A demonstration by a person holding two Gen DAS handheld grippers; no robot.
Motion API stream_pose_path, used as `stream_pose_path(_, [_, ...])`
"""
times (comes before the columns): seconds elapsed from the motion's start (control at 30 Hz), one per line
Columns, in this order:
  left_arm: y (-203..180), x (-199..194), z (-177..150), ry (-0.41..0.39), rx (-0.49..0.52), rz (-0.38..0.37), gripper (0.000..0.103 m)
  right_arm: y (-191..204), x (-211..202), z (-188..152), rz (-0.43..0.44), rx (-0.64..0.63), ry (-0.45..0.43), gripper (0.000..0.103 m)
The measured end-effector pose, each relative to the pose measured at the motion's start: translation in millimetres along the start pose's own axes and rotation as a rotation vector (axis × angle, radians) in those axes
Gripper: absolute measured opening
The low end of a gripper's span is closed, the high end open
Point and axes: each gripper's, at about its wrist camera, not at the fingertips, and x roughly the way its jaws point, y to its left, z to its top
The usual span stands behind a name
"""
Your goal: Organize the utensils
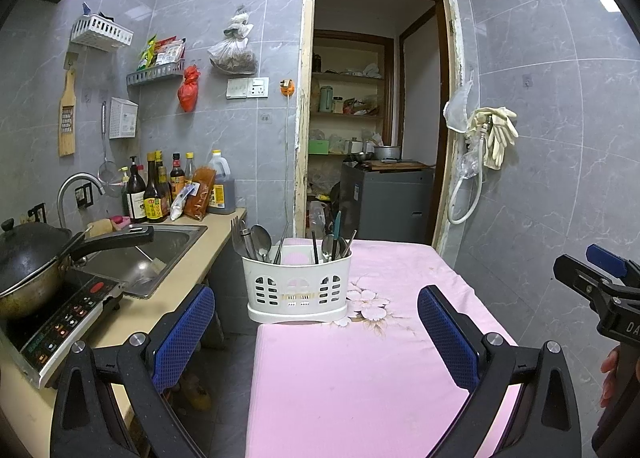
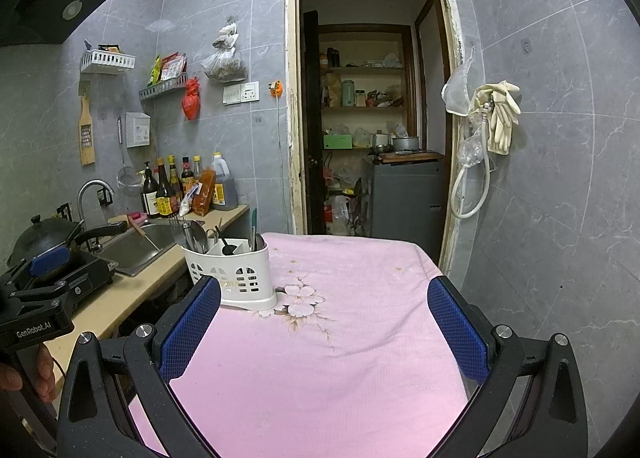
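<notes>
A white slotted utensil caddy (image 1: pixel 298 290) stands at the left edge of a table under a pink flowered cloth (image 1: pixel 360 378). It holds spoons (image 1: pixel 261 240), forks and chopsticks upright in several compartments. It also shows in the right wrist view (image 2: pixel 234 272). My left gripper (image 1: pixel 316 334) is open and empty, hovering above the cloth a short way in front of the caddy. My right gripper (image 2: pixel 324 330) is open and empty above the cloth, right of the caddy. Each gripper shows at the edge of the other's view.
A counter on the left holds a sink (image 1: pixel 140 258), a wok (image 1: pixel 32 262) on an induction cooker (image 1: pixel 68 322), and sauce bottles (image 1: pixel 156 193). A doorway (image 1: pixel 376 117) to a pantry is behind the table. Gloves and a hose (image 1: pixel 488 145) hang on the right wall.
</notes>
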Motion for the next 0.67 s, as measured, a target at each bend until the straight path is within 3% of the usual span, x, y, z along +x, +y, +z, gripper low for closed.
stream_pose_path(0.67, [7.1, 2.5, -3.2, 0.005, -0.008, 0.026, 0.102, 6.1, -1.4, -7.1, 0.005, 0.000, 0.013, 0.102])
